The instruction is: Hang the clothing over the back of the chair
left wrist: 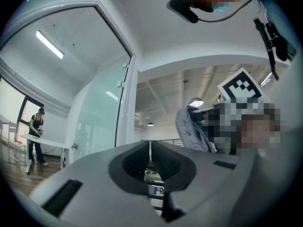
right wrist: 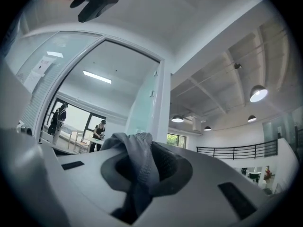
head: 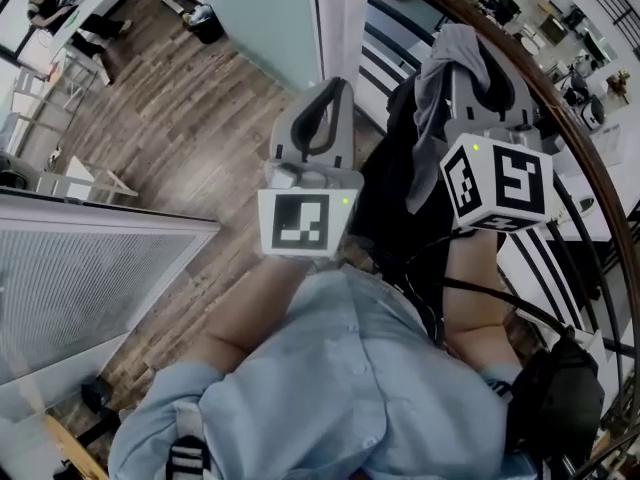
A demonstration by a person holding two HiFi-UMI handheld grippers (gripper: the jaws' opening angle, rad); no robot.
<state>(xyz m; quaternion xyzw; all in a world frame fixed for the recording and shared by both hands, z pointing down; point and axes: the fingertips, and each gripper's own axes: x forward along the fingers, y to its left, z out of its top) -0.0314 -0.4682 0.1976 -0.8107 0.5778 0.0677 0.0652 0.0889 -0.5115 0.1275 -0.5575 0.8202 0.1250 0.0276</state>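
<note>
A grey garment [head: 447,63] hangs from my right gripper [head: 478,68], which is shut on a bunched fold of it. In the right gripper view the grey cloth [right wrist: 136,167] is pinched between the jaws and drapes down over them. My left gripper [head: 325,93] is held up to the garment's left, shut with nothing in it. In the left gripper view the jaws meet and the garment [left wrist: 190,130] dangles off to the right. Below and between the grippers is a black shape [head: 395,183] that looks like the chair's back; much of it is hidden by my arms.
A white pillar and glass partition [head: 340,18] stand just ahead. A curved wooden railing [head: 560,118] runs along the right. A wooden floor [head: 190,138] lies to the left, with a black bin [head: 205,23], a distant person at a table [head: 45,3] and a white slatted panel [head: 90,288].
</note>
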